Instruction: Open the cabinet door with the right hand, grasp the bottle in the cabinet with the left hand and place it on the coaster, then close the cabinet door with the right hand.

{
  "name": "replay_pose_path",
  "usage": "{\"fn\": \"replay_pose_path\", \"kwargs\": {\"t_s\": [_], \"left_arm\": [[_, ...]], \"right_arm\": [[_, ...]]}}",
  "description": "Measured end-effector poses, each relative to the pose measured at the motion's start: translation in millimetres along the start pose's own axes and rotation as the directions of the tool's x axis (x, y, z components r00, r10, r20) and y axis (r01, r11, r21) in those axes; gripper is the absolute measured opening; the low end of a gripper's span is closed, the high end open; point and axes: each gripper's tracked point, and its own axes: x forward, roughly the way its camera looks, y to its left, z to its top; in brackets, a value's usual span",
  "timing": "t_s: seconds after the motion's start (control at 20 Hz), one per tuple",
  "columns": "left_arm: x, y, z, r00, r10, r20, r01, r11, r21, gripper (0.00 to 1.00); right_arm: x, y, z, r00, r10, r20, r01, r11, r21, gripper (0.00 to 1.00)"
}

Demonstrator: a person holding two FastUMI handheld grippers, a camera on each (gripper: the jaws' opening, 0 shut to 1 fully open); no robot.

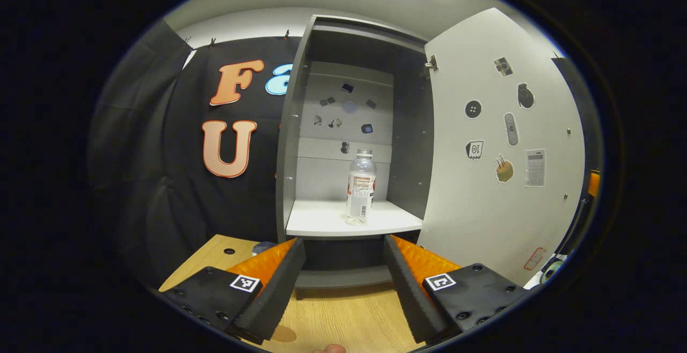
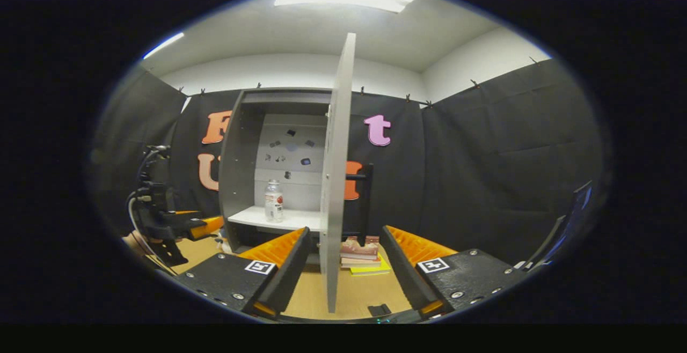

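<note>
A clear plastic bottle (image 1: 360,186) with a red and white label stands upright on the white shelf (image 1: 322,219) of the grey cabinet (image 1: 290,127). The cabinet door (image 1: 499,144) is swung wide open to the right. My left gripper (image 1: 343,283) is open, low in front of the shelf and short of the bottle, which lines up with its gap. In the right gripper view the door (image 2: 335,181) stands edge-on between the spread fingers of my open right gripper (image 2: 343,270), which do not press on it. The bottle (image 2: 273,200) and the left gripper (image 2: 182,227) appear farther left.
The cabinet stands on a wooden table (image 1: 343,315). A small bluish thing (image 1: 263,247) lies by the cabinet's left foot, half hidden by my finger. A stack of books (image 2: 359,254) lies behind the door, near its black handle (image 2: 369,203).
</note>
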Motion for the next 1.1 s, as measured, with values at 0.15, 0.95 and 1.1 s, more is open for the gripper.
{"fn": "replay_pose_path", "kwargs": {"t_s": [0.15, 0.95, 1.1], "left_arm": [[36, 4, 3, 0.998, -0.056, 0.007, 0.057, 0.998, -0.009, 0.96], [165, -32, 15, 0.918, -0.387, 0.082, 0.381, 0.921, 0.078, 0.96], [184, -36, 15, 0.92, -0.382, 0.085, 0.376, 0.923, 0.081, 0.96]], "right_arm": [[8, 37, 8, 1.0, 0.01, 0.023, -0.011, 0.999, 0.036, 0.86], [128, 161, -36, 0.999, 0.045, -0.017, -0.044, 0.997, 0.055, 0.93], [143, 161, -34, 0.999, 0.043, -0.019, -0.043, 0.999, 0.012, 0.93]]}}
